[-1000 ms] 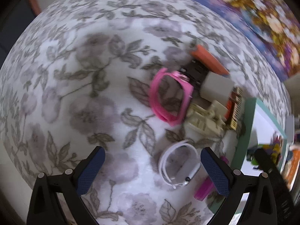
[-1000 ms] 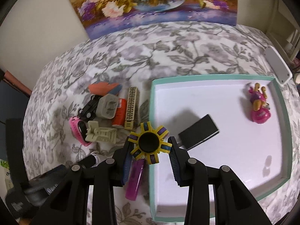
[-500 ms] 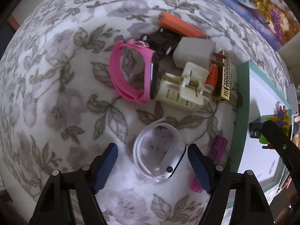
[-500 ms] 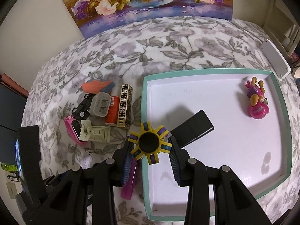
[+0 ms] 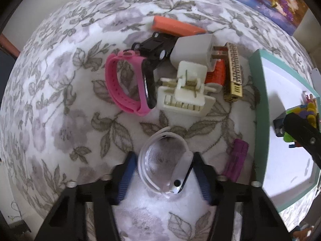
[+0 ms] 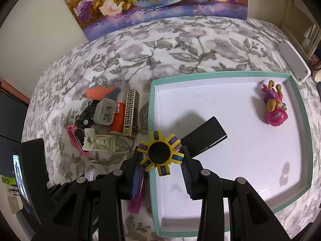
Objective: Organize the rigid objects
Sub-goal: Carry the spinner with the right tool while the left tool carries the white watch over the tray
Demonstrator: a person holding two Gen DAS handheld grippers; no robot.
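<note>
**Q:** Hand-held gripper on the left [image 5: 163, 178]: what does the left wrist view show of it, and why is it placed so?

**A:** Its two blue-padded fingers [image 5: 125, 177] straddle the white smartwatch [image 5: 166, 166], which lies on the floral bedspread [image 5: 60, 100]. The right pad meets the watch body; whether the left pad touches the strap cannot be told, so the jaws read as nearly closed, the grip unconfirmed. Straddling the loop across its width suits a clamp on the rigid case. Beyond lies the unsorted cluster: pink smartwatch [image 5: 128, 86], cream hair clip [image 5: 185, 90], white charger [image 5: 192, 49], black toy car [image 5: 155, 45].

**Q:** And the right wrist view?

**A:** The right hand-held gripper [image 6: 161, 167] is clamped on a yellow fidget spinner [image 6: 161, 152], held over the near-left edge of the teal-rimmed tray [image 6: 301, 108]. Already inside the tray are a black rectangular block [image 6: 204, 137] and a pink toy figure [image 6: 274, 108], kept well apart.

**Q:** Why held there?

**A:** Judged from the task, the tray is the collecting place; the spinner appears poised for release on bare floor beside the block.
</note>
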